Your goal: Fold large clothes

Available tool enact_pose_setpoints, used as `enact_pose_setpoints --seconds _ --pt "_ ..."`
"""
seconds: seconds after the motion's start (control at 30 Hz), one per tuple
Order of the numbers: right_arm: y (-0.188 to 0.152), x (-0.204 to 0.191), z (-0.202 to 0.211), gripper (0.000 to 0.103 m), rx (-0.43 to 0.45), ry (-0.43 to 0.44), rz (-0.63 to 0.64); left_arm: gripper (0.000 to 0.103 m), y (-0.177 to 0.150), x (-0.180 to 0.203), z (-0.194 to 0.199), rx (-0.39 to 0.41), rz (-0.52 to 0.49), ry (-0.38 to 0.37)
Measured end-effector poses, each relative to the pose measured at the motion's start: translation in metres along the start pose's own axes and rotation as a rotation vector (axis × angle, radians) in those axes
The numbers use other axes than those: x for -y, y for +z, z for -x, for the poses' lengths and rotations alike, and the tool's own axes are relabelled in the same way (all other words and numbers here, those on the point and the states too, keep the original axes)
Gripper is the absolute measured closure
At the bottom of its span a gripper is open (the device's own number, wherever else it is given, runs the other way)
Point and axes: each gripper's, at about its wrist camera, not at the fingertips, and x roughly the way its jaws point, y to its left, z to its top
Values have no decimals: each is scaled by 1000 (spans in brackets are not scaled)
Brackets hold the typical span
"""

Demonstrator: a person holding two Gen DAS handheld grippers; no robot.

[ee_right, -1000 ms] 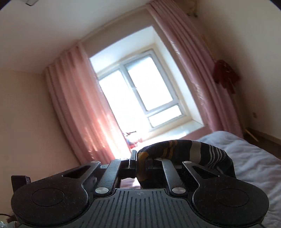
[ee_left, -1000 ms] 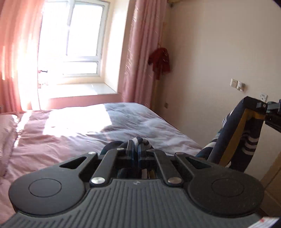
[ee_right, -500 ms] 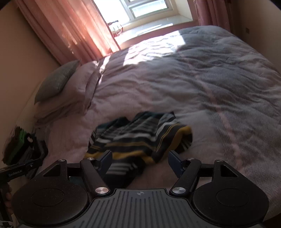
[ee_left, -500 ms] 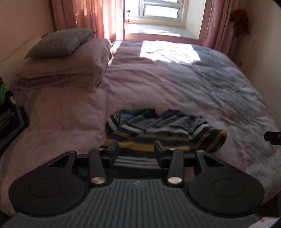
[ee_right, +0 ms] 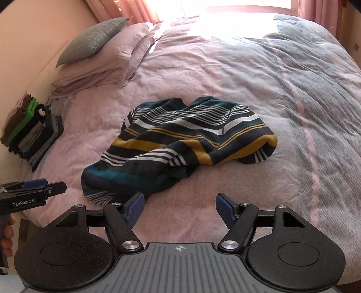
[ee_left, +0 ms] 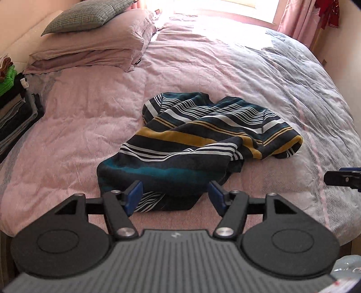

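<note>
Both of my grippers hang with their blue-padded fingers spread wide and nothing between them: the left gripper (ee_left: 175,196) sits right over the near hem of the garment, while the right gripper (ee_right: 180,207) looks down on bare cover just to the right of that hem. What I have to fold is the crumpled knit sweater with navy, teal, white and mustard stripes (ee_left: 198,139), lying in a heap on the pink and grey quilted bed cover (ee_left: 90,108), nearer the bed's near edge than its far edge. Its long axis runs on a slant, from the teal-banded hem close to my left fingers away toward the bunched, mustard-striped end at the far right. So the left gripper is the nearer one to cloth; I judge the right must travel forward and rightward to reach that bunched end before the sweater can be spread flat. No container is in play. A pile of folded clothes in grey, black and green (ee_right: 29,128) rests at the bed's left edge, and a grey checked pillow on stacked pink pillows (ee_left: 90,13) fills the far left corner, both well apart from the sweater.
</note>
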Motion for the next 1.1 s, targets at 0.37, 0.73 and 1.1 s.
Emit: enact_pose_setpoints --seconds 0.37,0.73,1.1 --pt "-1 37 2 36 -44 21 85 36 -23 39 12 -9 65 63" --pt "-2 46 -5 36 -79 74 171 32 -43 51 28 -7 141 135" --pt "9 45 -22 36 -109 104 221 31 -45 51 24 -24 185 165"
